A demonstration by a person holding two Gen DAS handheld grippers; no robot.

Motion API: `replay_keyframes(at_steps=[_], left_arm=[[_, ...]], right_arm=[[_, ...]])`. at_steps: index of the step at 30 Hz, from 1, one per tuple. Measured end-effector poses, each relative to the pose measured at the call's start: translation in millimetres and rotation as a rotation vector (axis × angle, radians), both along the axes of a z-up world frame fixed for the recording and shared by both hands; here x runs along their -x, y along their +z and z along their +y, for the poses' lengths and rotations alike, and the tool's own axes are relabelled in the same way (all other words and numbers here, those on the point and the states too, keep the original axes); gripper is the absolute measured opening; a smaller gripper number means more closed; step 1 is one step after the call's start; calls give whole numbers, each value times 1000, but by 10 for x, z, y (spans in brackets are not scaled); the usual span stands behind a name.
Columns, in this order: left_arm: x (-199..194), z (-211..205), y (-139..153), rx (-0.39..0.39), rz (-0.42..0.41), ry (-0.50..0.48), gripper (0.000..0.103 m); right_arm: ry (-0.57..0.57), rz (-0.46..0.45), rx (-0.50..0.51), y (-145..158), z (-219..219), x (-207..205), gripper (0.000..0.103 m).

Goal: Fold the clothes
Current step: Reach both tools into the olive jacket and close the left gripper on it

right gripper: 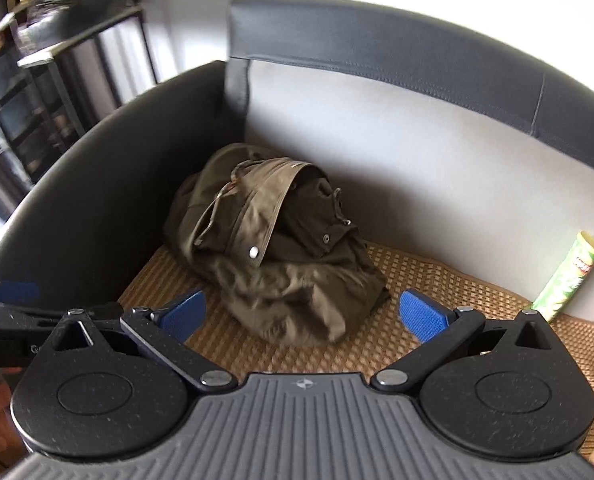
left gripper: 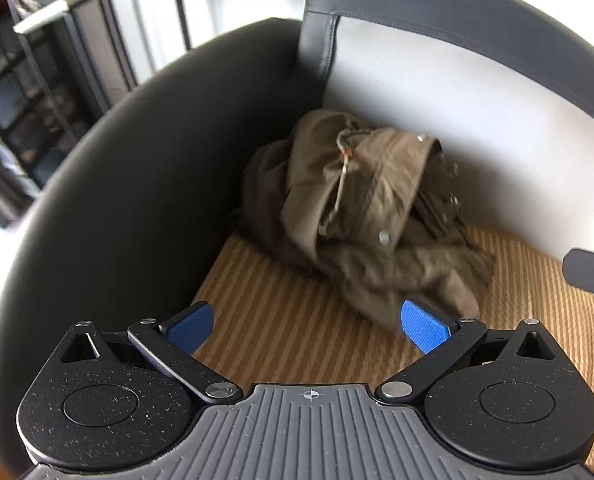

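The left gripper (left gripper: 307, 326) is held with its blue-padded fingers (left gripper: 189, 328) spread wide apart, and nothing is clamped between them. Just beyond its right finger, the lower hem of a crumpled olive-green jacket (left gripper: 361, 208) is seen, apparently overlapped by the pad, though whether they touch cannot be told. The right gripper (right gripper: 303, 316) is likewise held with its fingers (right gripper: 423, 314) wide apart and empty; the near edge of the jacket (right gripper: 281, 256) lies between and just ahead of the two pads, apart from both. At the left edge of the right wrist view, part of the left gripper (right gripper: 13, 300) is visible beside it.

The jacket is heaped in a rumpled pile on a woven straw-coloured seat mat (left gripper: 297, 340), pushed into the corner where a black padded armrest (left gripper: 137, 168) meets the pale backrest (left gripper: 457, 104). A drawstring and metal snaps are shown on the upper folds. A green cylindrical snack can (right gripper: 569, 276) leans against the backrest, well apart from the jacket, to the right. Dark shelving (right gripper: 37, 92) is seen beyond the armrest.
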State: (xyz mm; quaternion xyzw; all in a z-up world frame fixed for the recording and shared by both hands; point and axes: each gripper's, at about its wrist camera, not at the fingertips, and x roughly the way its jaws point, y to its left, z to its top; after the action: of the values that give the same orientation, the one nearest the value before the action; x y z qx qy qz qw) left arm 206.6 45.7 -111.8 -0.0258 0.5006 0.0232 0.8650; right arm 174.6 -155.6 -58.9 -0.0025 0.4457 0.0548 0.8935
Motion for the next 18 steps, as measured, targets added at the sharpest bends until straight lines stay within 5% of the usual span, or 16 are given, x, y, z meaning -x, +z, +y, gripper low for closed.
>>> replay_keyframes(at_steps=[8,18], left_arm=[[-1071,149,-906,2,-20,-85,101],[-1542,65,-1704,43,102,-207,81]], right_arm=[[-35,-12,-68,-857,225,-1225,103],[-79,94,-113,-1746,455,-2032,90]])
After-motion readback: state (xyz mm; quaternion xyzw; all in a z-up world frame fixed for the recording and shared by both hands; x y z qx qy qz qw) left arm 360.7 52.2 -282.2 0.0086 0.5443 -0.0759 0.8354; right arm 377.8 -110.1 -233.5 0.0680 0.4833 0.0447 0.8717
